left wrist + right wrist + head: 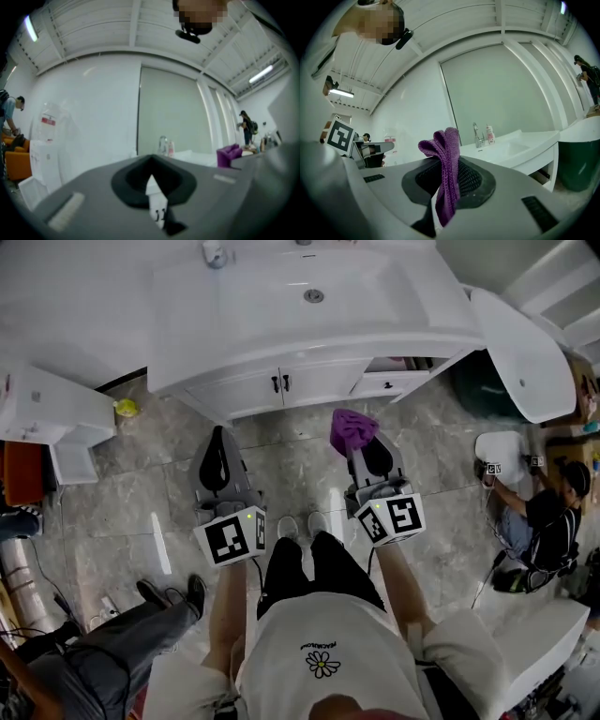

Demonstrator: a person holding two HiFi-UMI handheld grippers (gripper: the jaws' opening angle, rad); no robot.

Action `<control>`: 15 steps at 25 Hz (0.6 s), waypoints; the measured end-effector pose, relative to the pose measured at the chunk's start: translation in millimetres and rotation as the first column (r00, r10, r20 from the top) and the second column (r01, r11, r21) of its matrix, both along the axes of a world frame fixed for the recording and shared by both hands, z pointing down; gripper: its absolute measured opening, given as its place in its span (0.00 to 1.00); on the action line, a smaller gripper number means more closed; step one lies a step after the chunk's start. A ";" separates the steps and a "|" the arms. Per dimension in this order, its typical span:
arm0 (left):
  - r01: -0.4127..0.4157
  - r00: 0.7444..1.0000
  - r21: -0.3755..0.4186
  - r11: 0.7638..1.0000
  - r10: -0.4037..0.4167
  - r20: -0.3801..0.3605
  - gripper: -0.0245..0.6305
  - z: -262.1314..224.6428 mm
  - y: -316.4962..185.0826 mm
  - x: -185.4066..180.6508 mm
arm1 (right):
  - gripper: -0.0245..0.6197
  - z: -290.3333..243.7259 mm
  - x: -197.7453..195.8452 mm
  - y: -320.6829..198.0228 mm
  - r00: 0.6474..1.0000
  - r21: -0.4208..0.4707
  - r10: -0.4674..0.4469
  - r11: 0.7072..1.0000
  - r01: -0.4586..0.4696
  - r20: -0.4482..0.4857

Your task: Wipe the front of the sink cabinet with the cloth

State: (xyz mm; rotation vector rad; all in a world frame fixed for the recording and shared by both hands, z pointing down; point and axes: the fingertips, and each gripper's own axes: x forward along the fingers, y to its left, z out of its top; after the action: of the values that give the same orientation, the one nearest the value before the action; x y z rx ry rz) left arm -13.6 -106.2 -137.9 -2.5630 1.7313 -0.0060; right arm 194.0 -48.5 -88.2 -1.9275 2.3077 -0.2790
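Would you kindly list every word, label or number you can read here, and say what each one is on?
No text here can be read.
Shirt print, above the flower: too small to read.
Red label on the white unit: blurred.
White strip, dark marks: blurred.
Bottle label: too small to read.

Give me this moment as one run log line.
stage: wipe not yet begun | right gripper: shut on purple cloth | left gripper: shut, empty | sink cabinet front: cloth not touching it
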 end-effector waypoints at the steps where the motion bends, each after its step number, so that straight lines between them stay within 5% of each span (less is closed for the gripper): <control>1: -0.001 1.000 0.009 1.000 0.001 -0.006 0.04 11.6 -7.0 2.2 | 0.13 13.1 2.9 -8.9 1.000 0.007 0.005 1.000 -0.005 0.007; 5: -0.016 1.000 0.069 0.997 0.017 -0.022 0.05 84.3 -39.8 12.1 | 0.13 76.3 4.9 -49.1 1.000 0.059 0.010 0.998 -0.010 -0.001; 15: -0.032 0.997 0.245 0.969 0.049 -0.063 0.04 354.1 -102.8 44.3 | 0.13 314.6 16.9 -136.0 1.000 0.234 -0.017 0.972 0.019 -0.011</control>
State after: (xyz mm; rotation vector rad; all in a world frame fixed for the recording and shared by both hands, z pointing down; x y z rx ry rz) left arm 30.7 -209.0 216.2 -2.4440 1.5873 0.2814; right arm 210.9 -184.5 226.4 -1.7971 2.2485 0.0021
